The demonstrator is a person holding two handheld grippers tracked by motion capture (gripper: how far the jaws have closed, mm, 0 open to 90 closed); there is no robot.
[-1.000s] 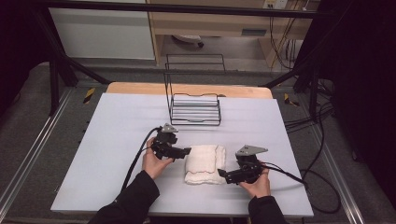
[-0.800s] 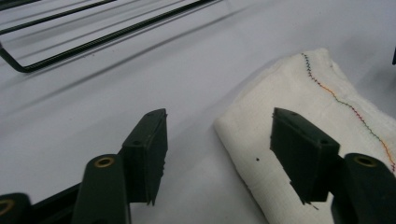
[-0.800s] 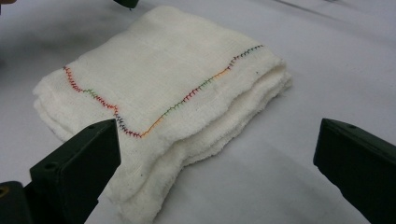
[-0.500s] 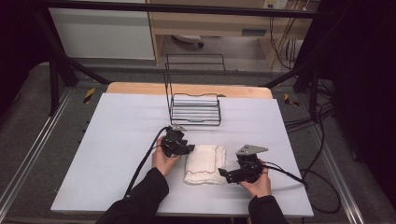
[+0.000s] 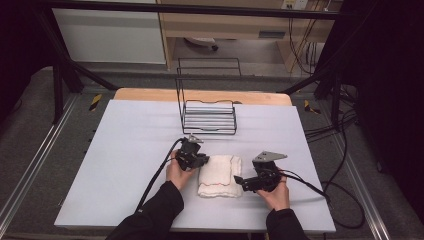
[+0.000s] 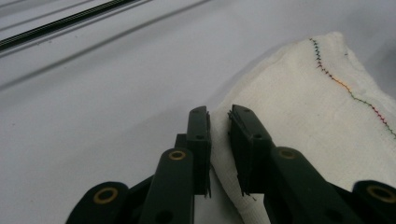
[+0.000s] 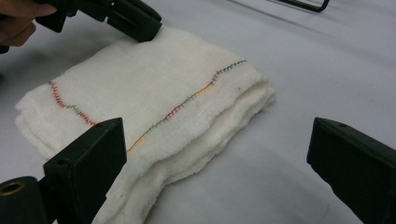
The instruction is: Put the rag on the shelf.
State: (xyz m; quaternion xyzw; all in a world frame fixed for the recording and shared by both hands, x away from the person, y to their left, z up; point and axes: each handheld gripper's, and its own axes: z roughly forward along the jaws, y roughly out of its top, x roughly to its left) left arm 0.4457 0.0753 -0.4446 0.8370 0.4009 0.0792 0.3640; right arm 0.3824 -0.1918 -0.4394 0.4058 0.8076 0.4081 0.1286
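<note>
A folded white cloth (image 5: 220,175) with a coloured stitch line lies on the table between my two hands. My left gripper (image 5: 201,161) is at the cloth's left edge. In the left gripper view its jaws have just been closing and now stand narrow (image 6: 219,114), pinching a fold of the cloth (image 6: 303,116). My right gripper (image 5: 238,180) sits at the cloth's right side, jaws wide open (image 7: 217,140). In the right gripper view one jaw overlaps the cloth's (image 7: 154,93) near corner and the other stands over bare table. The left gripper (image 7: 135,21) shows at the cloth's far edge.
A black wire rack (image 5: 209,117) stands upright behind the cloth near the back of the pale table (image 5: 125,150). A wooden strip (image 5: 150,94) runs along the far edge. Cables (image 5: 330,192) trail off to the right of the right hand.
The left gripper has moved right and a little down onto the cloth's left edge, and its jaws have narrowed around the fold. The right gripper has stayed where it was.
</note>
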